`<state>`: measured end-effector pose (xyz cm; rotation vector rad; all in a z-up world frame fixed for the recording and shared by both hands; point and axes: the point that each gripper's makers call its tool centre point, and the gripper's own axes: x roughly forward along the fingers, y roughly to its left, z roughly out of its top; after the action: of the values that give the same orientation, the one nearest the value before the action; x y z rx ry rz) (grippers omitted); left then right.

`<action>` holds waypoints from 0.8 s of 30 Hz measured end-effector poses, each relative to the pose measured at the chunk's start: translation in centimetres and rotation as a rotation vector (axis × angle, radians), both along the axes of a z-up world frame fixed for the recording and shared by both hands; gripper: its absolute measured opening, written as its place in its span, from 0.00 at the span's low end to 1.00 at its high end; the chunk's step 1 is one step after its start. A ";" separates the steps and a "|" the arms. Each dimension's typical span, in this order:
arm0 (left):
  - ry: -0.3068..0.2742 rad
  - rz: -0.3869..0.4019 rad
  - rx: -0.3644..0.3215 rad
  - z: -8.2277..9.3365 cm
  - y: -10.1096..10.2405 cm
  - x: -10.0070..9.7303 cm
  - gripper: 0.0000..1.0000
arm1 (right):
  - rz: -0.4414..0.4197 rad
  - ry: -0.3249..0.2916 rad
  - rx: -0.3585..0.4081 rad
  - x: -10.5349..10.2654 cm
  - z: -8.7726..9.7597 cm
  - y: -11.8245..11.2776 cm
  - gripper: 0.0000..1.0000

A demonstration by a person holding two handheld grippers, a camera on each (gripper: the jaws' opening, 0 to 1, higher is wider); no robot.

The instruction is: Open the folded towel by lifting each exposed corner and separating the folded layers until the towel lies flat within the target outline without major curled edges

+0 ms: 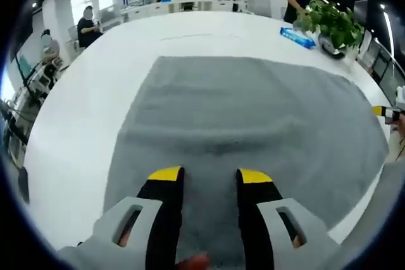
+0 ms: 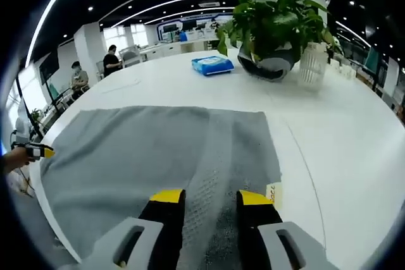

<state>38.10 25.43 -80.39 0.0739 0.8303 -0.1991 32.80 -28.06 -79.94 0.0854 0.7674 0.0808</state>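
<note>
White desk (image 1: 82,118) carried the grey towel (image 1: 240,124), spread flat, with a potted plant (image 2: 275,26) and a blue packet (image 2: 212,64) beyond the towel. Left gripper (image 1: 210,175) and right gripper (image 2: 212,195) hovered over the towel's near edge, jaws apart and holding nothing.

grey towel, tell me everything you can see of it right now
The grey towel is a soft, terry-looking cloth spread wide and mostly flat on the white table. A woven band runs across it, seen in the right gripper view as a textured stripe. A small pale tag sits at its edge. A slight ridge crosses the middle in the left gripper view. The left gripper and right gripper are both over its near edge, jaws apart, with cloth between them.
</note>
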 end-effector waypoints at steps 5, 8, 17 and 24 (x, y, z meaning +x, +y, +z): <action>-0.011 -0.010 -0.006 0.1 0.1 -0.1 0.32 | 0.056 0.024 -0.089 0.4 -0.4 0.0 0.32; -0.023 -0.016 -0.010 0.2 0.2 -0.2 0.32 | 0.090 0.038 -0.131 1.2 -0.5 0.3 0.32; -0.067 0.023 -0.021 0.4 0.0 -0.4 0.32 | 0.117 0.064 -0.121 3.8 -0.5 0.5 0.32; -0.070 0.088 -0.016 0.5 0.3 -0.1 0.32 | 0.133 0.060 -0.122 6.7 -0.5 0.5 0.32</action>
<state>38.00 25.74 -79.86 0.0294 0.7602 -0.1193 39.55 -27.56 -80.49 -0.0795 0.8353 0.1581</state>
